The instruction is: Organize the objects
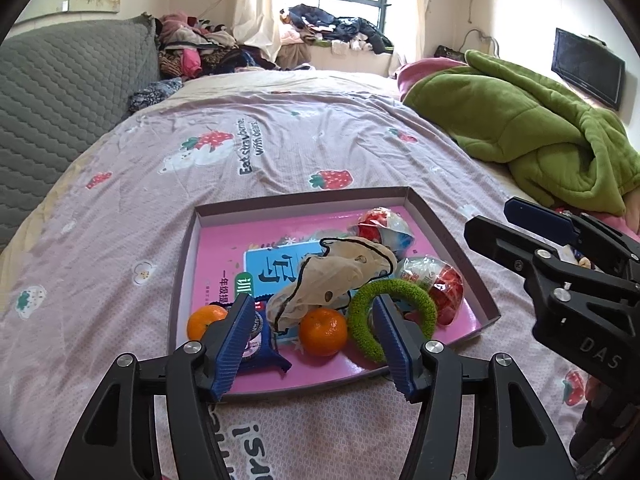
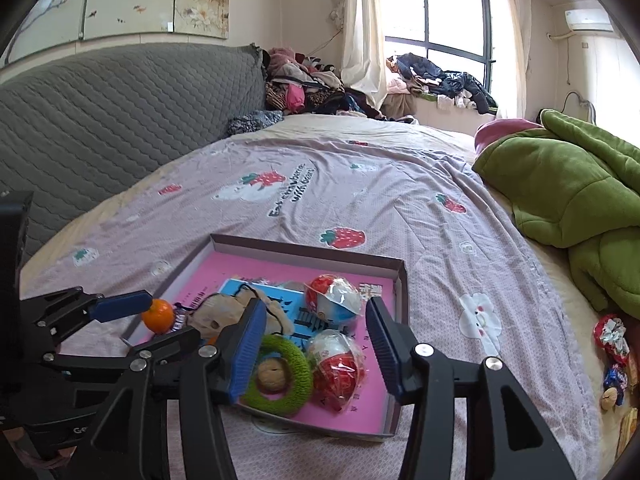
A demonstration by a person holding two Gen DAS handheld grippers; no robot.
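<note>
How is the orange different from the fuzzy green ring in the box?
The orange is a solid, smooth ball; the green ring is fuzzy, with a hole through its middle. The orange is bright orange and smaller; the green ring is wider across. In the right wrist view a walnut sits inside the green ring, while the orange holds nothing. Both are round and lie in the box, side by side.

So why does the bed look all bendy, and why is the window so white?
Both views use fisheye lenses, so the bed bulges and dark corners ring each picture. In the right wrist view the window is blown out to white by daylight; in the left wrist view it glares too. The tray stays sharp in both, evenly lit with soft shadows.
</note>
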